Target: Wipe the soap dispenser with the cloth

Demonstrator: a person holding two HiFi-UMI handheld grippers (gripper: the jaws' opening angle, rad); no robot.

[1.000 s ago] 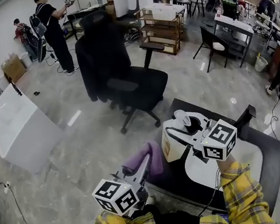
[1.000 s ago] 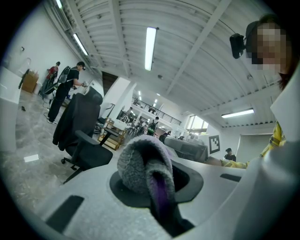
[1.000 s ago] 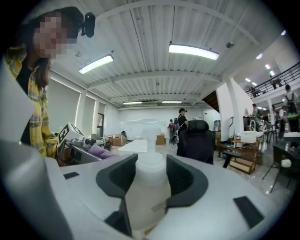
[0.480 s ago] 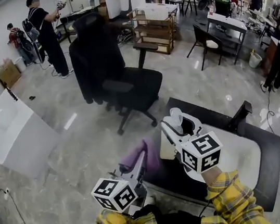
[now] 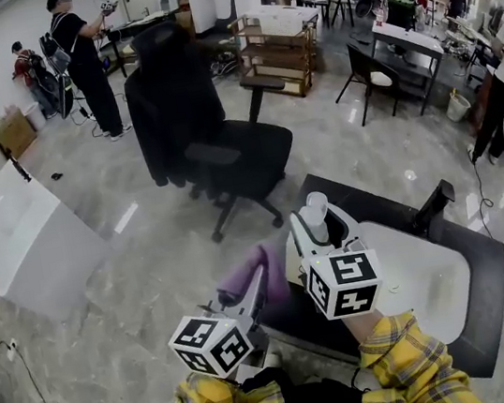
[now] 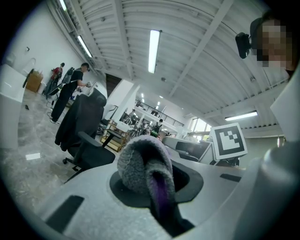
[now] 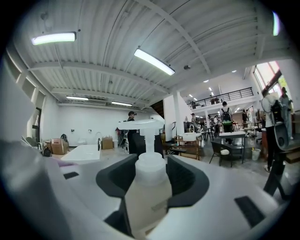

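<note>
Soap dispenser [image 7: 149, 194], a pale bottle with a white pump on top, stands upright between the jaws of the right gripper [image 7: 151, 180]. The two dark pads press on its sides, so the jaws are pinching the bottle. In the head view only the pump [image 5: 314, 205] shows. It pokes up past the right gripper [image 5: 321, 232], over the left end of a white sink [image 5: 427, 287]. The sink sits in a dark counter [image 5: 489, 291], with a black tap [image 5: 437, 200] on its far side.

Just to the left is the cloth [image 5: 240, 288], purple and fluffy. The left gripper [image 5: 260, 285] holds it. Its jaws are pinched shut on the cloth [image 6: 140, 164], which bunches up in a grey and purple fold. The cloth is near the bottle, but I cannot tell if they touch.

Both arms wear yellow checked sleeves [image 5: 410, 360]. Farther off, on the shiny floor [image 5: 150, 278], stands a black chair [image 5: 215, 145]. A white tub [image 5: 31, 240] is to the left and a wooden shelf [image 5: 285, 48] is behind. A person in black [image 5: 83, 61] stands at the back.
</note>
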